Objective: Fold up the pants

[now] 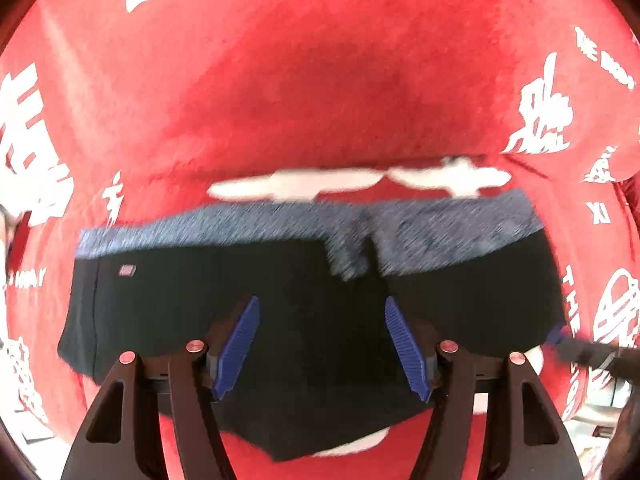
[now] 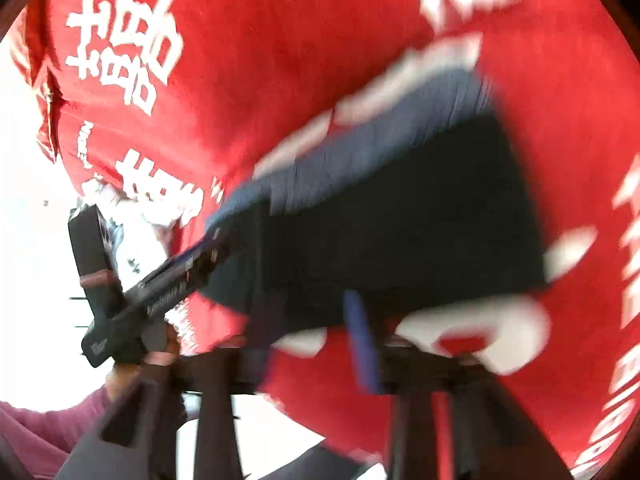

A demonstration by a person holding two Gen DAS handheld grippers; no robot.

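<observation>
We see folded black pants (image 1: 224,300) with a heathered grey waistband (image 1: 248,224) on red printed cloth (image 1: 320,80); both our left hand-held gripper (image 1: 322,346) and right hand-held gripper (image 2: 316,340) gape empty above.

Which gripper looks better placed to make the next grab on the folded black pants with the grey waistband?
Probably the left gripper: its open blue pads hang directly over the black pants. The right gripper, also open, sits at the pants' edge, its view blurred.
</observation>
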